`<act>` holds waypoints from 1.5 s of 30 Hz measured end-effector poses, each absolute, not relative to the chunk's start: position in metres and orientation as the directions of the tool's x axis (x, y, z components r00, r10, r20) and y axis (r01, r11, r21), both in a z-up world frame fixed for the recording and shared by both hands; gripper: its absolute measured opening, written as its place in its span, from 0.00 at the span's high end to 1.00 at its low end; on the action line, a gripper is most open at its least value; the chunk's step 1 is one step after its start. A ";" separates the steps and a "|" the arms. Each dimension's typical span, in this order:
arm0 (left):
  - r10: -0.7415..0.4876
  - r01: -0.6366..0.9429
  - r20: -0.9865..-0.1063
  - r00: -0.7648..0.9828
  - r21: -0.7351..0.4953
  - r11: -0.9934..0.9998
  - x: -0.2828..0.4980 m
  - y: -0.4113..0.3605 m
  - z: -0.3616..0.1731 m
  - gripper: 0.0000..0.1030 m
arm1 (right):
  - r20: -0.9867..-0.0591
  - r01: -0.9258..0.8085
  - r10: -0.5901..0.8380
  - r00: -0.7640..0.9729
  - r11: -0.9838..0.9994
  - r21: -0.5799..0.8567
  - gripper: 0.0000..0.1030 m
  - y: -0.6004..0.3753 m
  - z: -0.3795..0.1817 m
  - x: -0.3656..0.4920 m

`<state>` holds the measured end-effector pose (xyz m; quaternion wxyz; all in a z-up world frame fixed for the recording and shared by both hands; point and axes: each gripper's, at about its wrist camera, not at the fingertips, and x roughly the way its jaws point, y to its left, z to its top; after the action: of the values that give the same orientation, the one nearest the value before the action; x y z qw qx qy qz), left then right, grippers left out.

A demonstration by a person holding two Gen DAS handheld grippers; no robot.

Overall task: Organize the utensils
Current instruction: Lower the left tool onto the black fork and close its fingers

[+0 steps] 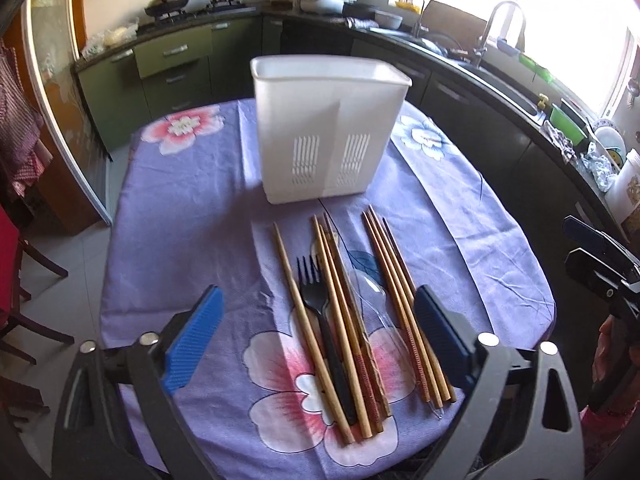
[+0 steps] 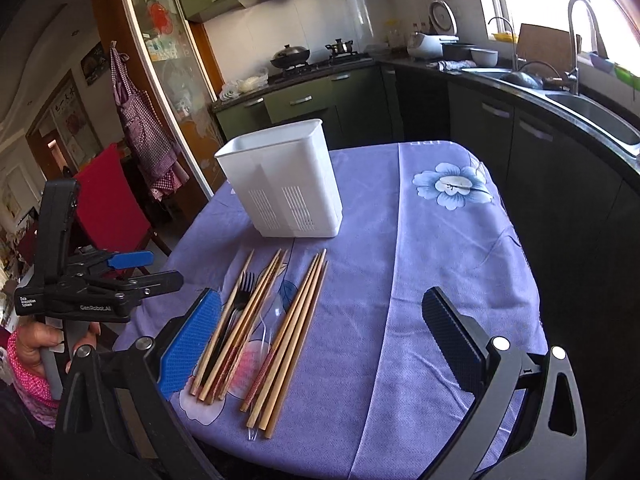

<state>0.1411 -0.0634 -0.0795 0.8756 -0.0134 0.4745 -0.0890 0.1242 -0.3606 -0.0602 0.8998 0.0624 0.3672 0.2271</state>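
A white plastic utensil holder (image 1: 326, 128) with two compartments stands upright on the purple floral tablecloth (image 1: 192, 200); it also shows in the right wrist view (image 2: 286, 184). In front of it lie several wooden chopsticks (image 1: 404, 304), a black plastic fork (image 1: 320, 320) and a clear plastic spoon (image 1: 370, 292). The same chopsticks (image 2: 288, 336) and fork (image 2: 236, 312) show in the right wrist view. My left gripper (image 1: 316, 340) is open above the near ends of the utensils. My right gripper (image 2: 320, 344) is open and empty, right of the utensils.
Kitchen counters with a stove (image 2: 312, 60) and a sink (image 2: 592, 116) run behind and to the right of the table. A red chair (image 2: 112, 204) stands at the table's left. The table's near edge (image 2: 320, 468) is just below my grippers.
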 end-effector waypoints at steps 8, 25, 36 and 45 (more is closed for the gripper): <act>-0.201 0.084 -0.938 0.281 -0.184 0.979 0.178 -0.077 -0.136 0.78 | -0.662 -0.350 0.459 0.593 0.887 0.303 0.03 -0.366 -0.076 0.132; -0.097 0.051 -0.974 0.206 -0.088 0.995 0.193 -0.087 -0.164 0.83 | -0.645 -0.370 0.498 0.579 0.866 0.336 0.03 -0.360 -0.076 0.136; -0.089 0.051 -0.974 0.210 -0.080 0.995 0.187 -0.080 -0.166 0.89 | -0.668 -0.389 0.474 0.574 0.875 0.287 0.03 -0.344 -0.075 0.136; -0.073 0.077 -0.960 0.270 -0.054 0.996 0.187 -0.083 -0.157 0.92 | -0.698 -0.438 0.458 0.550 0.870 0.226 0.03 -0.319 -0.075 0.139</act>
<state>0.1869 -0.0827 -0.1566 0.7968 0.0017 0.6024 -0.0472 0.1389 -0.3187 -0.0749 0.8803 0.0125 0.4000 0.2546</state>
